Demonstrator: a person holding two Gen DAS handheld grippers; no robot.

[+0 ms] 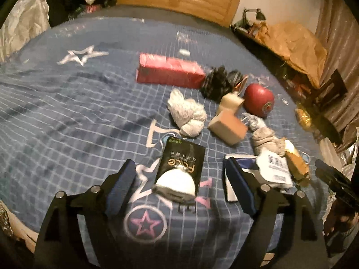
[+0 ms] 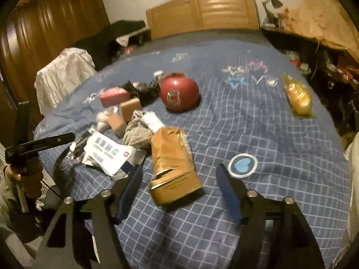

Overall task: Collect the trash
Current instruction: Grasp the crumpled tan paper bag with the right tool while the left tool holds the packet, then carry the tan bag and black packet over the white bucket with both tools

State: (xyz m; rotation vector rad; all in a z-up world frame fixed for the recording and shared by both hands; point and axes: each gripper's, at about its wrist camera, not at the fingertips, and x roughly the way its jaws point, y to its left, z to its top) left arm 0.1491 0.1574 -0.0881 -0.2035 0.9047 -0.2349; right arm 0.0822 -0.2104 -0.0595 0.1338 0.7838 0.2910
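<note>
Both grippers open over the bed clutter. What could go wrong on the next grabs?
1. The left gripper straddles the black tissue pack; it lies flat on the soft bedsheet, so the fingers may pinch fabric instead.
2. The right gripper faces the brown crumpled packet, which looks torn and may slip or tear further.
3. The white label packet lies close by, so an unintended extra item might get dragged along.

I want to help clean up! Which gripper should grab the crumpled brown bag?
Right. The brown bag lies straight ahead between the right gripper's open jaws; the left gripper faces a black packet instead.
</note>
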